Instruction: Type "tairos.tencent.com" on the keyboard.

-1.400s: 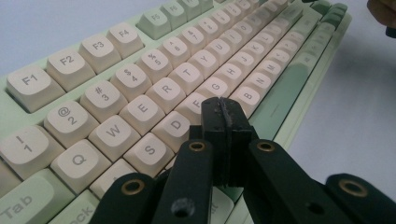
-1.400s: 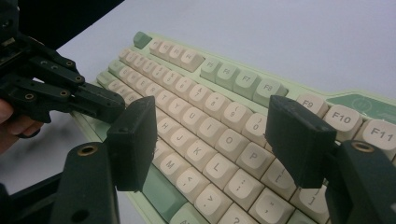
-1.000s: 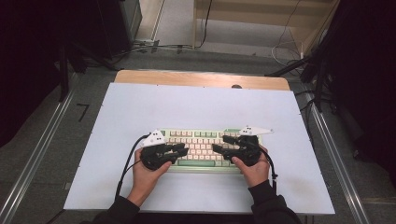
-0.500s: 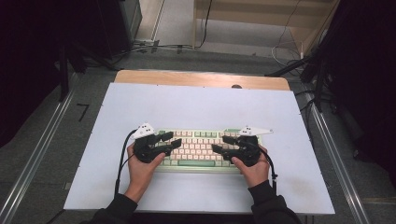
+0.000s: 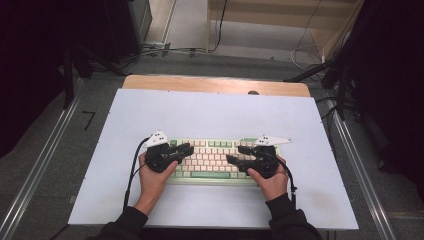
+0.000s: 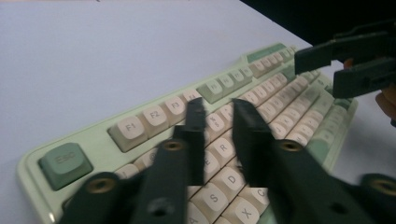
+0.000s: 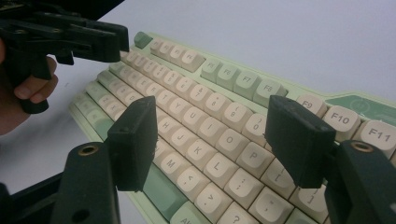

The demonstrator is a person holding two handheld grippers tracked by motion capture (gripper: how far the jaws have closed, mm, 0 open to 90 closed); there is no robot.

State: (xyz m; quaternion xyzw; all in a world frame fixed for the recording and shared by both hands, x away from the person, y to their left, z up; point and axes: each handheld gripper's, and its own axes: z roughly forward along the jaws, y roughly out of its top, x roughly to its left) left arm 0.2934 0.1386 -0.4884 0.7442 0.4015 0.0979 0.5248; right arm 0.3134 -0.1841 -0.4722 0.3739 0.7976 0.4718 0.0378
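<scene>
A pale green keyboard [image 5: 210, 160] with cream keys lies on the white table top, near the front edge. My left gripper [image 5: 189, 149] hovers over its left end, pointing right. In the left gripper view the keyboard [image 6: 140, 126] runs under the left gripper [image 6: 218, 109]. Its jaws have just been closing and stand almost together, with nothing between them. My right gripper [image 5: 234, 154] hangs over the right end, pointing left. In the right gripper view the right gripper [image 7: 212, 130] stands open above the letter keys of the keyboard [image 7: 210, 107], holding nothing.
The white sheet [image 5: 215, 110] covers a wooden table [image 5: 215, 84] with bare room behind the keyboard. Metal rails [image 5: 45, 165] run along both sides. Cables lie on the floor beyond the far edge.
The left gripper shifted slightly toward the keyboard's left end, opened its jaws, then closed them. The right gripper stayed where it was.
</scene>
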